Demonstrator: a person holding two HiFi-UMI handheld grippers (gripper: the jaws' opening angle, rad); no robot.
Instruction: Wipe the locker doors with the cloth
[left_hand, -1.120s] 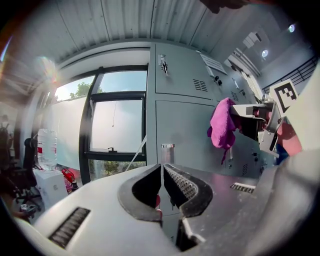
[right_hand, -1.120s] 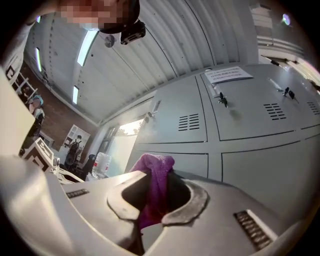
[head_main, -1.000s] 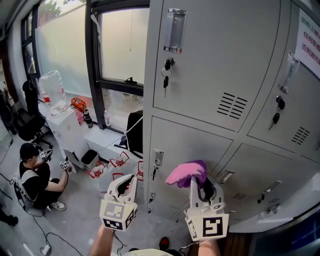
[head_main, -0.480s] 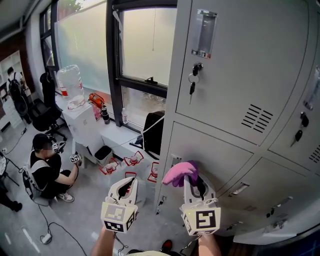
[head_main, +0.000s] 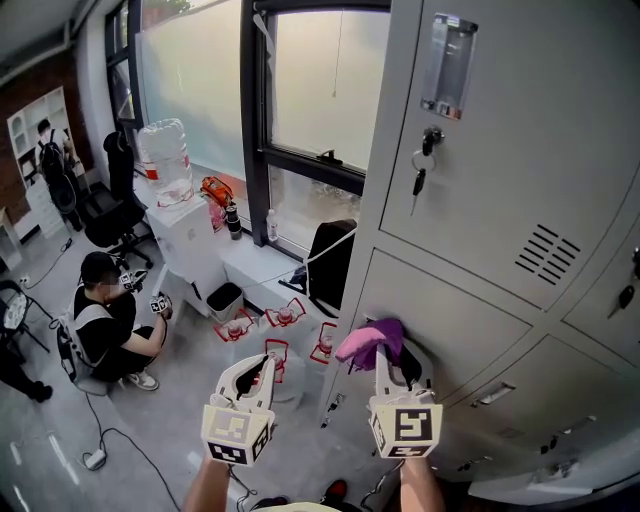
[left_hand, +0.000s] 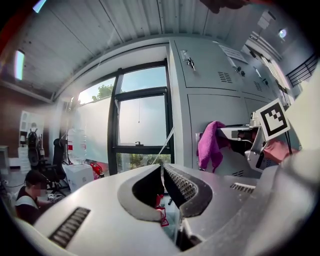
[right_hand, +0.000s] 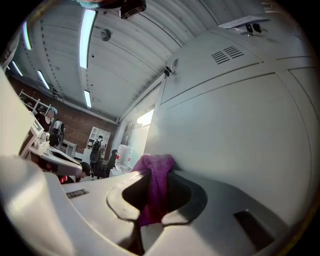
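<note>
Against the lower locker door (head_main: 455, 318): my right gripper (head_main: 392, 352) holds the purple cloth (head_main: 370, 340) up to the grey panel. In the right gripper view the bunched tip looks to be touching it.
Right tongs: clamped on a fold of the cloth, with most of it heaped over the tips.
Left tongs: my left gripper (head_main: 255, 372) hangs beside, clear of the lockers, jaws drawn nearly together with nothing between them.
Slip risk: the bite looks small, so dragging hard could pull the cloth free.
Scrape risk: if the wad rolls aside, bare jaw tips would meet the paint.
Snag risk: keys (head_main: 420, 175) dangle from the upper door (head_main: 500, 130), and a high stroke could catch them.
</note>
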